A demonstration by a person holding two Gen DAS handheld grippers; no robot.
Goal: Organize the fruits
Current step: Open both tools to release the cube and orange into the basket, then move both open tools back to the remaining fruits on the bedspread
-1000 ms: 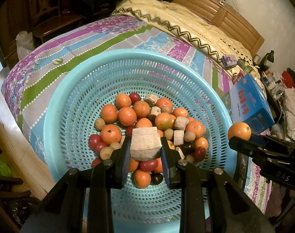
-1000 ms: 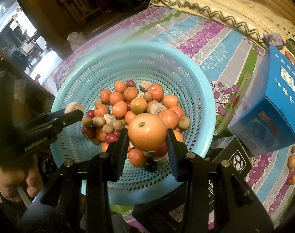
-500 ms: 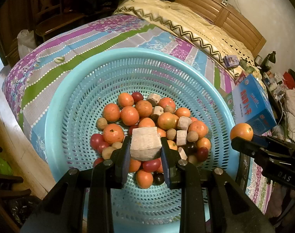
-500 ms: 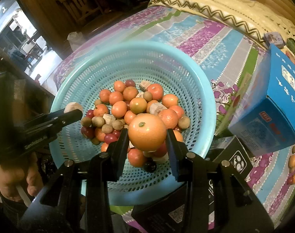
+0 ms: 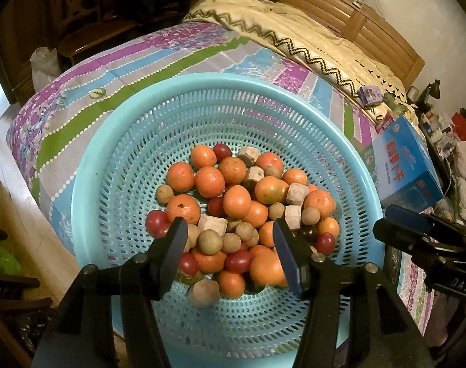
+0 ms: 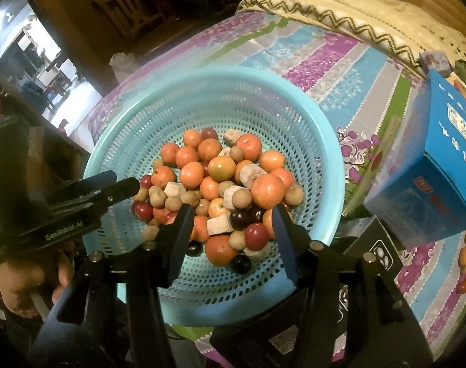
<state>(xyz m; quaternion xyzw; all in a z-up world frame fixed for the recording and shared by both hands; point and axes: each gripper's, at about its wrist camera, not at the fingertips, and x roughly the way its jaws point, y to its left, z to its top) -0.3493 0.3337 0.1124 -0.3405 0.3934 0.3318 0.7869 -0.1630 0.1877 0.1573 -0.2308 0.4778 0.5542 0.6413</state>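
Observation:
A light blue perforated basket on the bed holds a heap of oranges, red and dark plums, small brown round fruits and pale cut cubes. My left gripper is open and empty above the near side of the heap. A pale chunk appears blurred just below it, over the basket bottom. My right gripper is open and empty over the heap; an orange lies on the pile by its right finger. The left gripper also shows in the right wrist view.
The basket stands on a striped purple, blue and green bedspread. A blue carton lies to its right, with a black box beside it. A cream blanket and wooden headboard are behind. The floor is at left.
Both grippers opened. The pale cube dropped from the left gripper and the orange dropped from the right gripper into the basket. Both grippers stayed above the heap.

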